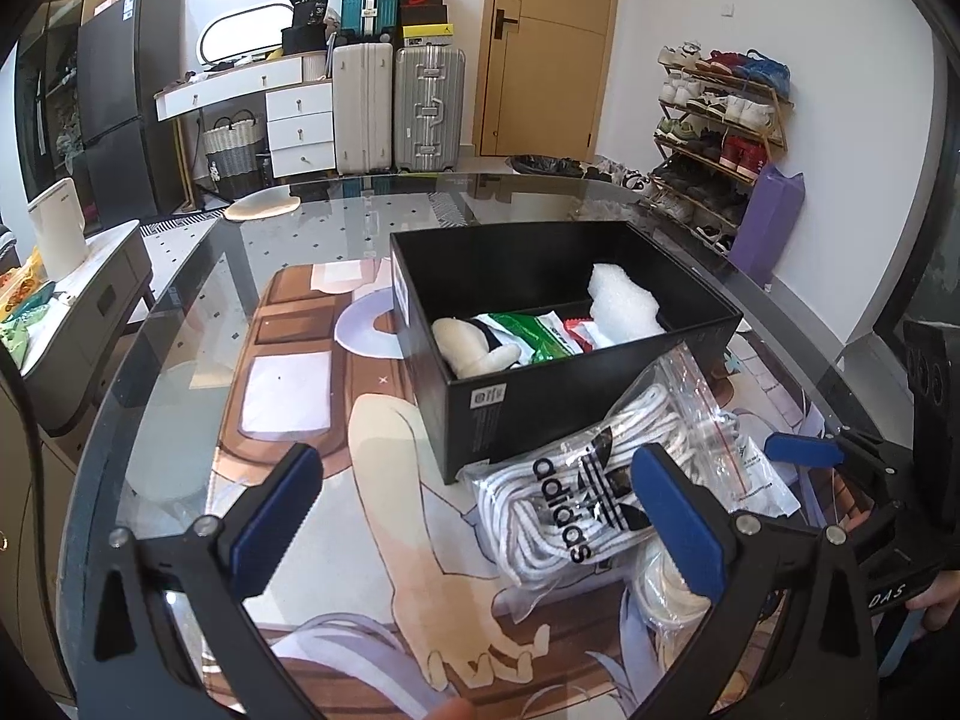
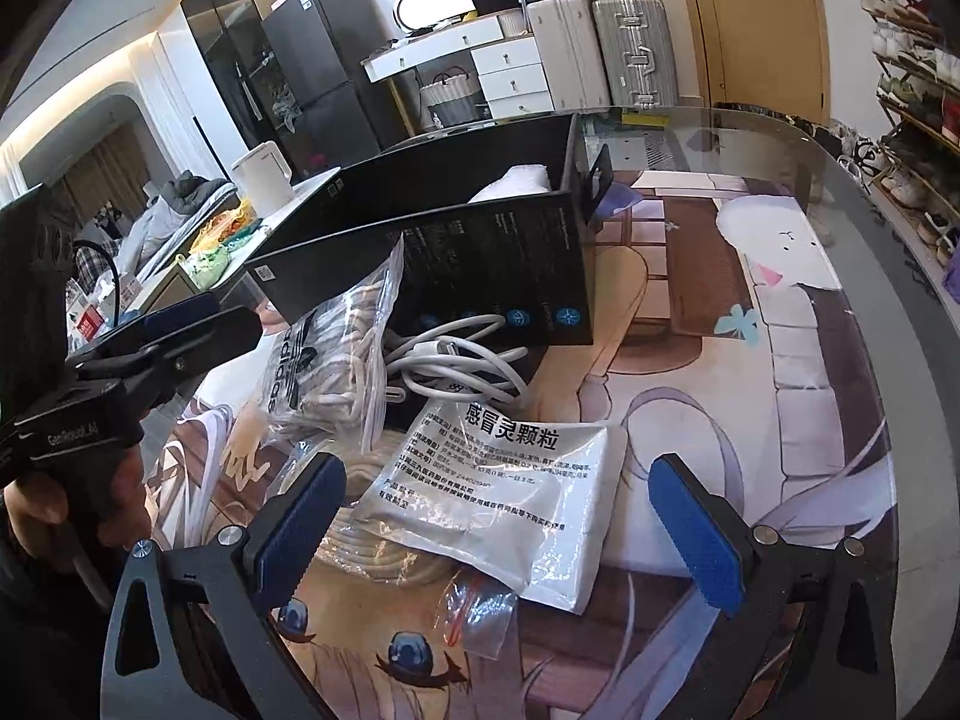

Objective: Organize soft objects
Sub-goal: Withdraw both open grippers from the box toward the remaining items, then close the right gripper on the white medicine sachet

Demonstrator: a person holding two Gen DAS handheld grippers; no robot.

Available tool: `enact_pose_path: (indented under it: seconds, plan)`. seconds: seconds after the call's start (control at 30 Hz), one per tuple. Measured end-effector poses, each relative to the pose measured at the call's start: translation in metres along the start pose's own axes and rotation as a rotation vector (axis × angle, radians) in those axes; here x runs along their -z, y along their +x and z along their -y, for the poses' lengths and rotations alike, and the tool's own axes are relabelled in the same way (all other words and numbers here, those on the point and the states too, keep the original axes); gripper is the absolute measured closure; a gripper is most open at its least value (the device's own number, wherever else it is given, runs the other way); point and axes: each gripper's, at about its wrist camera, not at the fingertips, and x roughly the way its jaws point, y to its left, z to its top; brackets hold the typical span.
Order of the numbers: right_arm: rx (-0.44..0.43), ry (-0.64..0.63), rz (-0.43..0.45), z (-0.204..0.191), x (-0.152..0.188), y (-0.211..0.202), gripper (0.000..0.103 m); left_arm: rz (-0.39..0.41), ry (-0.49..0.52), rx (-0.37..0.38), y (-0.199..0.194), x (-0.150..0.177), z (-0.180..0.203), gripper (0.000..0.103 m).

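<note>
Nearest the right tongs (image 2: 504, 531), the white sachet bag (image 2: 510, 486) lies flat on the bench (image 2: 780, 360), its near edge between the 2 blue pads. It looks light, limp and slick, so I'd judge it will sag and slide; pinching a flat edge or corner seems safer than its middle. The right tongs are spread wide, holding nothing, and I cannot tell whether a pad brushes the bag.

Under that bag's left edge sits a cream rope coil (image 2: 372, 546) in clear wrap, soft and springy by the look of it. A small empty zip bag (image 2: 474, 606) lies just near of it.

Over to the left tongs (image 1: 474, 525): also gaping wide, empty, with the right pad (image 1: 675, 525) just over the adidas lace bag (image 1: 576, 510). That bag is plump, crinkly plastic around white laces, light and squashy; a grip across the bulging middle should hold, though the film may slip.

A step further, loose white cable (image 2: 456, 360) curls against the box (image 1: 564, 324), floppy and likely to trail if lifted by 1 strand.

Farthest, the black box stands open just behind the lace bag, already holding a cream plush (image 1: 474, 351), a green packet (image 1: 528, 336) and white foam (image 1: 621, 306).
</note>
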Motion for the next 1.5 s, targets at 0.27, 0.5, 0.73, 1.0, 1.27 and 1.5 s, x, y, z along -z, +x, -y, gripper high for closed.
enact_pose_path:
  seconds: [0.27,0.5,0.73,1.0,1.27,1.5]
  plan:
    - [0.049,-0.051,-0.022,-0.007,-0.003,0.005,0.001,-0.024,-0.008,-0.004,0.004,0.007,-0.003,0.0]
    - [0.076,-0.049,-0.018,0.0,0.003,0.0,0.001,-0.039,-0.016,-0.005,0.008,0.009,-0.004,0.0]
    - [0.11,-0.04,-0.023,0.01,0.004,-0.007,0.0,-0.045,-0.033,-0.005,0.013,0.014,-0.009,0.0]
    - [0.093,-0.052,-0.039,0.011,0.007,-0.011,0.0,-0.05,-0.051,0.013,0.018,0.017,-0.015,0.0]
    - [0.088,-0.067,-0.035,0.005,0.004,-0.005,0.008,-0.052,-0.057,0.029,0.02,0.019,-0.02,0.0]
    - [0.051,-0.075,-0.021,0.006,0.007,-0.011,0.031,-0.049,-0.073,0.045,0.02,0.02,-0.023,0.0]
